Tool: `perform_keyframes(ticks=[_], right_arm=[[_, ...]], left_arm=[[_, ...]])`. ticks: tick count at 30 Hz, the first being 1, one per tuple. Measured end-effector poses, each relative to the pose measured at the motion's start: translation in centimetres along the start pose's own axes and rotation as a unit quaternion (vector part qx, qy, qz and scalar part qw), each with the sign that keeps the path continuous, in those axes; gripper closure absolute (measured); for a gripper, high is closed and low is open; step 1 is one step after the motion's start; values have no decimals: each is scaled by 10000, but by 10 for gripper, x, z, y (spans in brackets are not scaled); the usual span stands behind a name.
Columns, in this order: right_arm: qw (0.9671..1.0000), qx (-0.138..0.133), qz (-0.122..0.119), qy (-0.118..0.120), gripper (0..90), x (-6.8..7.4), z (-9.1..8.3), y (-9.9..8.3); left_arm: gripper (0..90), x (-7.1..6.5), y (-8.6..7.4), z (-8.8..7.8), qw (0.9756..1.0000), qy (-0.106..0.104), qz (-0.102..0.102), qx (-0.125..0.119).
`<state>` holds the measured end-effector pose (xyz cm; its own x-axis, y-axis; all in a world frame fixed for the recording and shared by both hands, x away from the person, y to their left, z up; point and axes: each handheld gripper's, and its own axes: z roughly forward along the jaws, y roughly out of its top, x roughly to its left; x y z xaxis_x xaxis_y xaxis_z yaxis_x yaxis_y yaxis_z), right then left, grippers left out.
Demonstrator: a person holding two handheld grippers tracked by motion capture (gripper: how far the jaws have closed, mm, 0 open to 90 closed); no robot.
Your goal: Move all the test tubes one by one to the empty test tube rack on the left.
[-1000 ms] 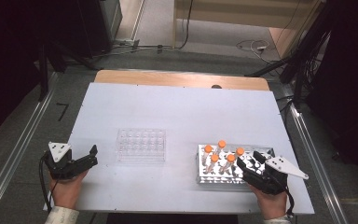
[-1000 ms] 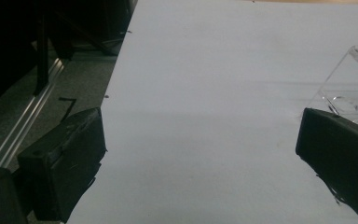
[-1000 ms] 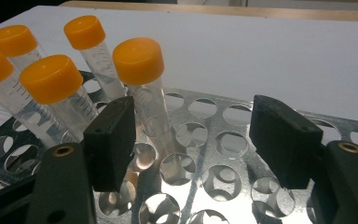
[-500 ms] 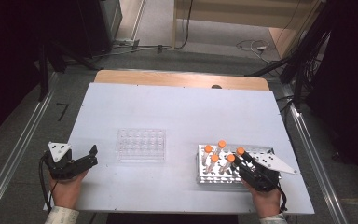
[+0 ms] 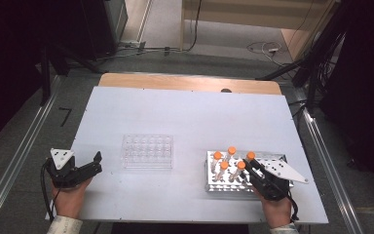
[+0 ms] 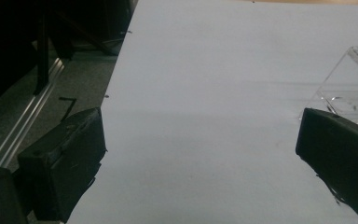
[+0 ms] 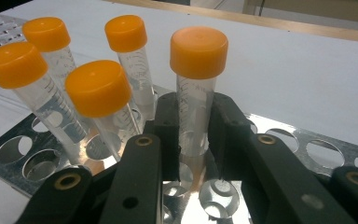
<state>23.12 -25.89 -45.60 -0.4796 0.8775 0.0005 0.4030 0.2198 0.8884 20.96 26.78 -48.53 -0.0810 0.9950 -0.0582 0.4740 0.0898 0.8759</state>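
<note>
Your right gripper [image 7: 193, 135] reaches low over the metal rack [image 5: 214, 184], its jaws just closed on 1 orange-capped tube [image 7: 196, 93] standing upright in it at the table's [image 5: 185, 117] near right. Your left gripper [image 5: 90, 165] rests open, empty, beside the clear tray [image 5: 147, 151].

No legible text anywhere (graduation marks on the tubes [image 7: 193, 116] too blurred)

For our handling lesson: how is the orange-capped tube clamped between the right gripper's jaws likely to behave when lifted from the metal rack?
The tube looks empty and clear, so probably light. Its smooth round wall may slip or twist in the right gripper. Laid down, it would likely roll.
</note>
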Motion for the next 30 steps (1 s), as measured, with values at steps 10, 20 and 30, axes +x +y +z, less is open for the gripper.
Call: perform_keyframes(ticks=[10, 20, 30], right_arm=[[9998, -204, -36, -30, 722, 1, -13, 11], [9983, -590, 22, -17, 725, -2, -35, 23], [9976, -676, 144, -86, 726, -12, -35, 35]], left_arm=[[22, -1, 0, 0, 10000, -4, -5, 0], [22, -3, 0, -2, 10000, -9, -12, -60], [22, -7, 0, -2, 9999, 6, 110, -64]])
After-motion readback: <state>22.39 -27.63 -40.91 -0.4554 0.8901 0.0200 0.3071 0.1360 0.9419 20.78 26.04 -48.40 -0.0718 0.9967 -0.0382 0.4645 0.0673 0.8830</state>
